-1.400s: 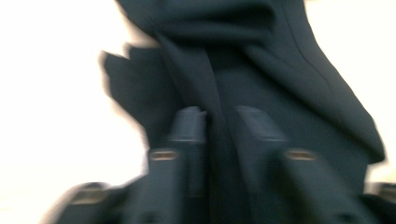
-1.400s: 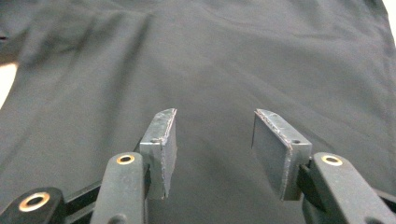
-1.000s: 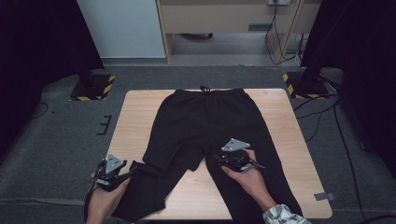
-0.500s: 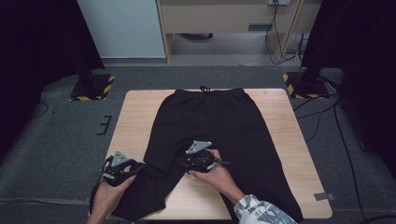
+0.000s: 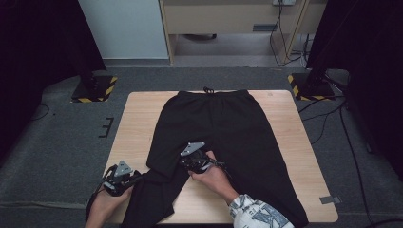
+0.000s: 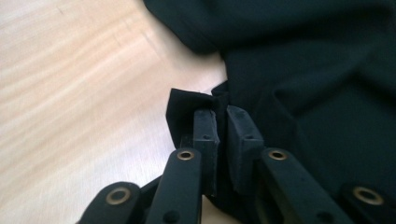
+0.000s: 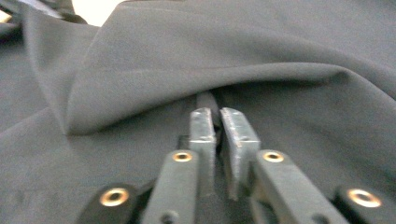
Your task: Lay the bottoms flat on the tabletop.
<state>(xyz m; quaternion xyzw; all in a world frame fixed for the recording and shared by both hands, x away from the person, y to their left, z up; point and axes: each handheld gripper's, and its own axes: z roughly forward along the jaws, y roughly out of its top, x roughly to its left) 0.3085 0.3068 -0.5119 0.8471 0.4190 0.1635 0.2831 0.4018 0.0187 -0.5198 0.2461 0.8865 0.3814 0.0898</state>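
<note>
Now both grippers, L [image 5: 135,176] & R [image 5: 186,164], just closed, each pinching the black trousers' [image 5: 228,123] fabric

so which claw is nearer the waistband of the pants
Right. The right claw grips fabric near the crotch of the pants, part way up toward the waistband. The left claw pinches the outer edge of a leg, lower down by the table's near edge.

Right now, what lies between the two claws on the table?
High view: black fabric of the trousers, the left leg, spans from the left claw to the right claw.
</note>
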